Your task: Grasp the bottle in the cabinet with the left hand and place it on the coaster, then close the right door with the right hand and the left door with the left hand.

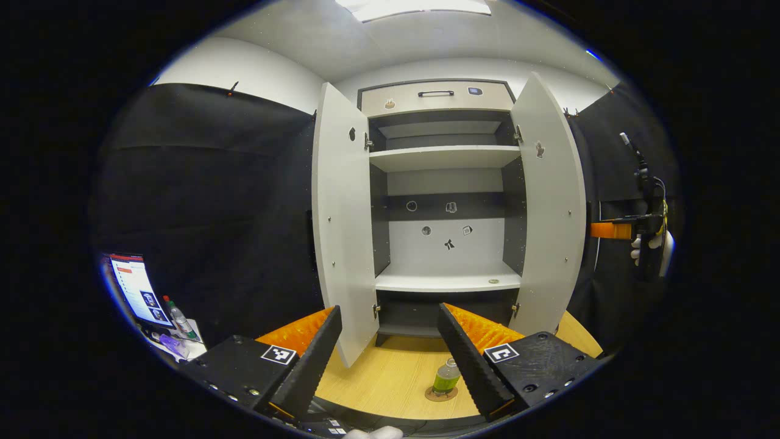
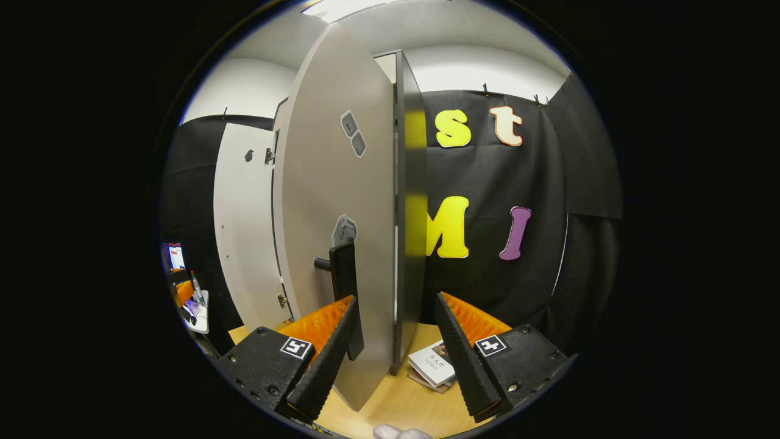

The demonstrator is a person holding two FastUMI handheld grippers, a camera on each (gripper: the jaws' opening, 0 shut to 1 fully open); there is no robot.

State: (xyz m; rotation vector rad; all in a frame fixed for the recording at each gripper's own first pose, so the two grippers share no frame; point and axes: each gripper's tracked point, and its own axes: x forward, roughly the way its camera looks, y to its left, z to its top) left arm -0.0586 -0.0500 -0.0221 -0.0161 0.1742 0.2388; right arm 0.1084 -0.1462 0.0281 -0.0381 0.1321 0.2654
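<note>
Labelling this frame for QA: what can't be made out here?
- Left gripper view: bottle on coaster, partly behind a finger of the left gripper.
- Left gripper view: small round thing on the shelf, too small to identify.
- Right gripper view: books cut off by the right door.

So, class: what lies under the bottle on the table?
A round coaster lies under the bottle, on the wooden table. Its rim shows around the base; the middle of it is covered by the bottle.
</note>
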